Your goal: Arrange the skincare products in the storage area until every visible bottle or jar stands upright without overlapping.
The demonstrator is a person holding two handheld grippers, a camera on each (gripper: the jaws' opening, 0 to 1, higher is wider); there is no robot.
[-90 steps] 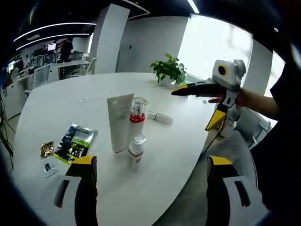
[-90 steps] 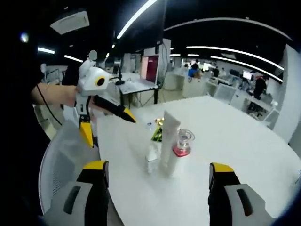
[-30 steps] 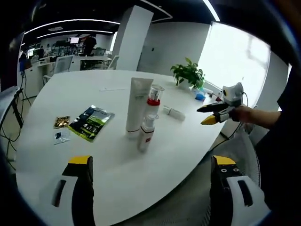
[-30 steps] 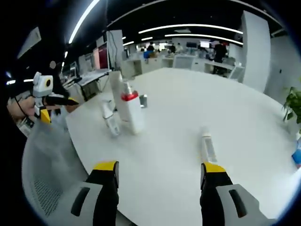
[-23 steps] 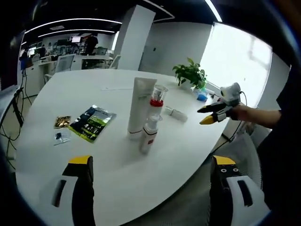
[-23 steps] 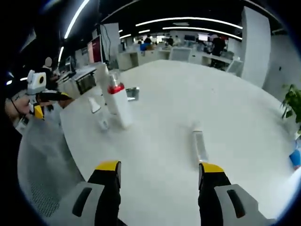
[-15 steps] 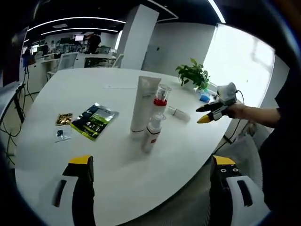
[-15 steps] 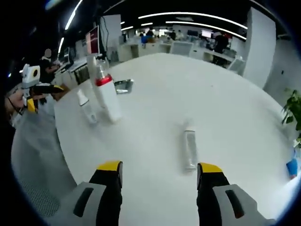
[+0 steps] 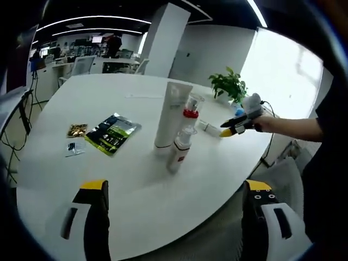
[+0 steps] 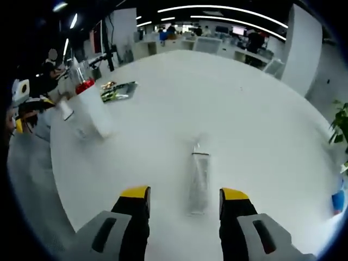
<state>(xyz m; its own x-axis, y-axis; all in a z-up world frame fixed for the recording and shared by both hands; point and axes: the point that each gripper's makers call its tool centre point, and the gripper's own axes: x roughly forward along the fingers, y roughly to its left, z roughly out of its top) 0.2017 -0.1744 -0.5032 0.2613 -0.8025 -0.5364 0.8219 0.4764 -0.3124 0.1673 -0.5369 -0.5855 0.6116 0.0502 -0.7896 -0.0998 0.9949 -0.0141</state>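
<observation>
White table; bottle flat btwn right claw jaws.

tube flat on table, btwn claws

We see bare white round table all around the lying clear tube; upright white bottles stand far left.

Ceiling light strips and a blown-out window flood the office with bright, even light. The white counter glares pale, shadows under the standing bottles faint and short. Fisheye distortion bends the edges of both views; the right gripper view is smeared with motion blur, the left gripper view sharper.
</observation>
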